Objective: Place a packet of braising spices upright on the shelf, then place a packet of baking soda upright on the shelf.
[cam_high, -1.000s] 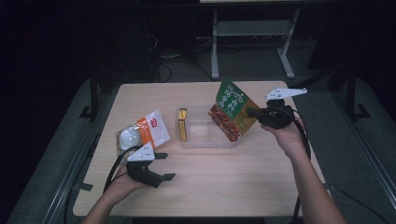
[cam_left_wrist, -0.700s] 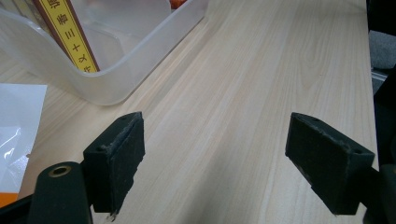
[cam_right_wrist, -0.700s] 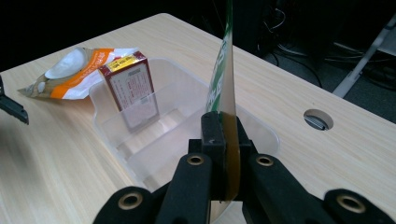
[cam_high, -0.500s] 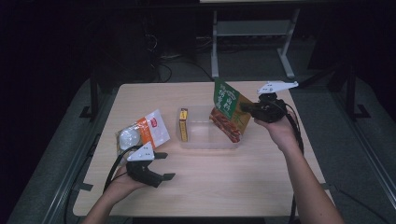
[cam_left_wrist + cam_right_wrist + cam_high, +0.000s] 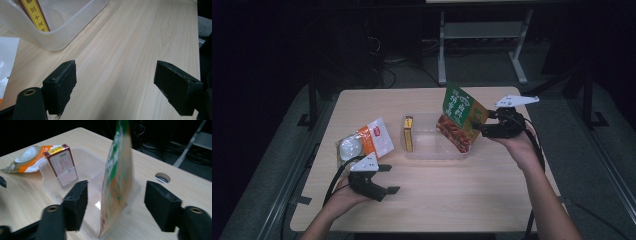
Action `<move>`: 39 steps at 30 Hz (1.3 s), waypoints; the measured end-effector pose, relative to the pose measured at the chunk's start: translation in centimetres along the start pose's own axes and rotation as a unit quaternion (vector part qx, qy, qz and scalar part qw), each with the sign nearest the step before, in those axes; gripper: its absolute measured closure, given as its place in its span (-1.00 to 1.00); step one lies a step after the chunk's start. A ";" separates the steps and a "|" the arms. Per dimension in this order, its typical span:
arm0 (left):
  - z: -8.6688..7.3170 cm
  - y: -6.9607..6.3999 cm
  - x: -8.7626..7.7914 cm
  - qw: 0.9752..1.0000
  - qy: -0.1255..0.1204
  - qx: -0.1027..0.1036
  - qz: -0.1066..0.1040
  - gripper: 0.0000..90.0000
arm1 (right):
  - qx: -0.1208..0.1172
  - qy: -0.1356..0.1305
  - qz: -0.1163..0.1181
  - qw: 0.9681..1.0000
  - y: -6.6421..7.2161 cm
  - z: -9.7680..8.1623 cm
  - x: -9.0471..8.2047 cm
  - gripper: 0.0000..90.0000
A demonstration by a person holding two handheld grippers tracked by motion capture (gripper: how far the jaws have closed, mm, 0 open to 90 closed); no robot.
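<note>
A green and red snack pouch [image 5: 460, 117] stands tilted, its bottom in the right end of a clear plastic tub [image 5: 432, 152]. My right gripper [image 5: 478, 126] is at the pouch's right edge. In the right gripper view the pouch [image 5: 120, 157] rises between the two pads with a gap on each side; the jaws have just been opening and do not press on it. A red and yellow box [image 5: 408, 132] stands in the tub's left end. My left gripper [image 5: 389, 179] rests open on the table near the front left, with bare wood between its pads [image 5: 62, 82].
An orange and white pouch [image 5: 364, 142] lies on the table left of the tub, just behind the left gripper. A round hole [image 5: 162, 177] in the tabletop sits beyond the tub. The wooden table [image 5: 462, 200] ends in dark floor on all sides.
The right gripper carried the green pouch left and down to the tub's right end. Its jaws then opened off the pouch. The left gripper stayed put.
</note>
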State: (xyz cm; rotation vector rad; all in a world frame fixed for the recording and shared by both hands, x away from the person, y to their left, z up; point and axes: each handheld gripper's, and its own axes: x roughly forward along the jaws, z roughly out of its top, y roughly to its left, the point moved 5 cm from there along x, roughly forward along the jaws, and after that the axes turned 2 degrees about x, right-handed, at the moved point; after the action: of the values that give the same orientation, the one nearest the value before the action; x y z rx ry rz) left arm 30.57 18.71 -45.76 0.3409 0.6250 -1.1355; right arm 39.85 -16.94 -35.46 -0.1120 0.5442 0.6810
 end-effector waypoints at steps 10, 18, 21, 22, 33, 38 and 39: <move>-0.7 -0.5 -0.2 1.000 0.024 -0.002 0.010 -0.61 | -0.011 0.010 0.003 1.000 0.0 -4.1 -1.5 -0.40; -2.1 -0.9 -0.5 0.999 0.038 -0.016 0.018 -0.61 | -0.021 0.040 0.017 0.999 1.5 -7.8 -1.5 -0.44; -2.4 -1.1 -0.6 0.999 0.036 -0.021 0.019 -0.61 | -0.025 0.042 0.019 0.999 2.0 -8.5 -1.5 -0.44; -2.4 -1.1 -0.7 0.999 0.037 -0.021 0.021 -0.61 | -0.028 0.044 0.022 0.998 2.5 -8.9 -1.5 -0.45; -3.2 -1.2 -1.1 0.998 0.040 -0.021 0.037 -0.61 | -0.048 0.056 0.090 0.993 6.0 -11.6 -0.1 -0.48; -2.9 -0.8 -2.1 0.998 0.037 -0.017 0.047 -0.59 | -0.065 0.075 0.136 0.986 8.2 -12.4 1.5 -0.48; -2.9 -0.6 -2.3 0.998 0.035 -0.017 0.050 -0.58 | -0.072 0.086 0.153 0.982 8.9 -12.7 2.0 -0.48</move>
State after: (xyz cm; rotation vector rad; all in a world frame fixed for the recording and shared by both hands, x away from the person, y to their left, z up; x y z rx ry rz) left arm 28.54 21.76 -46.56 0.3799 0.6801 -1.0200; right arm 29.95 -12.30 -46.70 -0.2269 0.6851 1.0187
